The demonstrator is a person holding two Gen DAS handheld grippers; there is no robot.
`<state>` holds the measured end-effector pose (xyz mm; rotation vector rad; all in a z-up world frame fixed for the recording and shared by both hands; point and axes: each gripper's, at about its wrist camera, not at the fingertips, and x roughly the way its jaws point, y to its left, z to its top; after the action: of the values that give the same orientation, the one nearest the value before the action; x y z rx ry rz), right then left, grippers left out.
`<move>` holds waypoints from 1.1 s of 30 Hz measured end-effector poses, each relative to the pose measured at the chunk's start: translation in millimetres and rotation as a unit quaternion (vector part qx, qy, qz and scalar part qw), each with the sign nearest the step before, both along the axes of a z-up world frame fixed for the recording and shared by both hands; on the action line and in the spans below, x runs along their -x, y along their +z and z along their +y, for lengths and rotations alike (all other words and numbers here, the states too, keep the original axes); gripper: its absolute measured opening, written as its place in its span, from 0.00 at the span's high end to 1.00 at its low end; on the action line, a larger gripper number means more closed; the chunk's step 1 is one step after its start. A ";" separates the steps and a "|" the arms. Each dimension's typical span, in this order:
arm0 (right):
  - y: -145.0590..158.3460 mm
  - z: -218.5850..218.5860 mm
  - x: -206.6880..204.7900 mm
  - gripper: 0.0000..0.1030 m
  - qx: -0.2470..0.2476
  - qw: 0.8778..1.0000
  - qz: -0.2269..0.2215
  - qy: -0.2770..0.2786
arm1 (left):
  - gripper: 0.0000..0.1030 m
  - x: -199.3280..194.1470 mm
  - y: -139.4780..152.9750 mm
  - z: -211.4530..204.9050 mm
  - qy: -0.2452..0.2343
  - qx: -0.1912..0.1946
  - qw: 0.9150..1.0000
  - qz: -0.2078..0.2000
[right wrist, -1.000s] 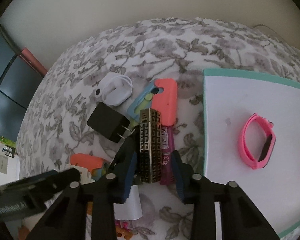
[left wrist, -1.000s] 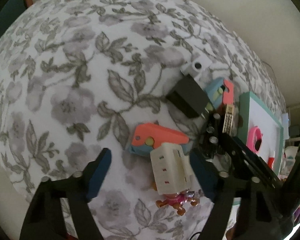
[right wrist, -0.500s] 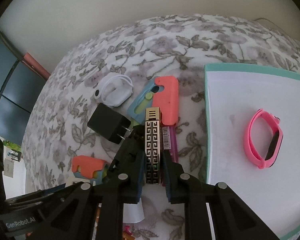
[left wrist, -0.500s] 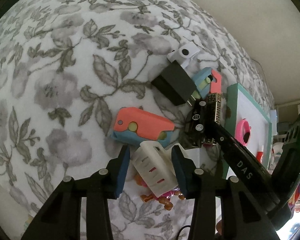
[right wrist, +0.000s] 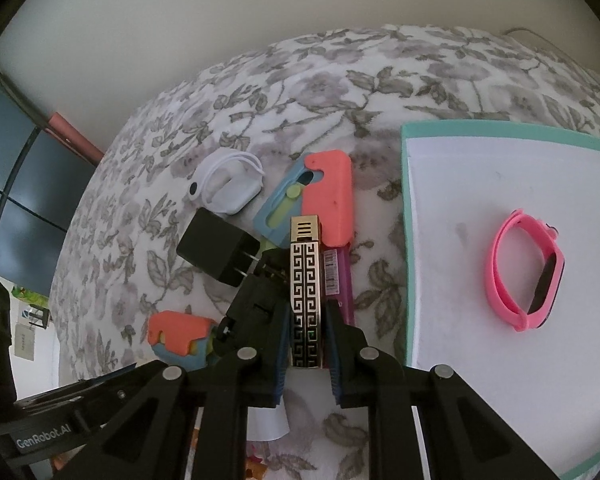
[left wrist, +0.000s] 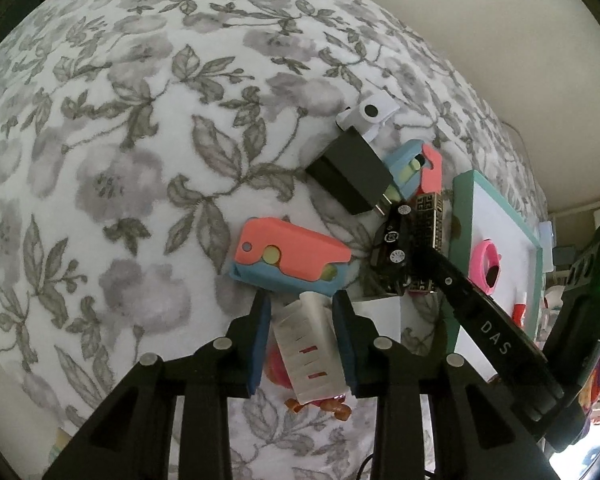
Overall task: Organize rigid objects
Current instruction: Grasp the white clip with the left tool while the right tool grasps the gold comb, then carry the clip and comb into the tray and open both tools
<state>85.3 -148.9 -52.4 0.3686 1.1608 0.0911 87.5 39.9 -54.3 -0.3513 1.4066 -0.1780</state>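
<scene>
Left wrist: left tool (left wrist: 302, 332) clamped on ribbed white plastic block (left wrist: 310, 350) over floral cloth (left wrist: 140, 140); right tool (right wrist: 308, 344) clamps glossy gold-patterned lighter (right wrist: 306, 292)

The purple box (right wrist: 342, 280) is mostly hidden behind the gold lighter (right wrist: 306, 292). The pink toy (left wrist: 300, 392) (some little figure) hides under the white block (left wrist: 310, 348). The tray (right wrist: 460, 136) runs off the picture's edge.
</scene>
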 end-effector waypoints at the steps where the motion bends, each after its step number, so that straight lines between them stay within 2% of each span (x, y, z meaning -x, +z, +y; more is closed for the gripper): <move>1: 0.9 -0.4 0.2 0.83 -0.001 1.000 -0.001 -0.001 | 0.68 -0.2 0.5 -0.4 0.001 0.000 1.000 -0.001; 11: 14.1 -14.7 3.5 0.84 -0.019 0.999 -0.016 -0.021 | 0.68 -1.4 20.3 2.9 0.014 0.012 0.999 -0.042; 18: 39.5 -33.7 10.7 0.84 -0.042 0.997 -0.048 -0.038 | 0.68 -7.9 41.7 -10.5 0.012 0.017 0.997 -0.075; 28: 61.5 -102.4 35.8 0.84 -0.051 0.991 -0.072 -0.103 | 0.68 -9.7 58.2 -90.9 -0.047 0.041 0.994 -0.087; 33: 59.2 -140.8 52.0 0.84 -0.019 0.988 -0.059 -0.142 | 0.68 -3.5 54.0 -133.3 -0.081 0.044 0.992 -0.084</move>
<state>33.3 -289.8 6.8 0.5506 0.9815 -0.1129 91.0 -93.4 -0.3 -0.2873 1.2619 -0.3951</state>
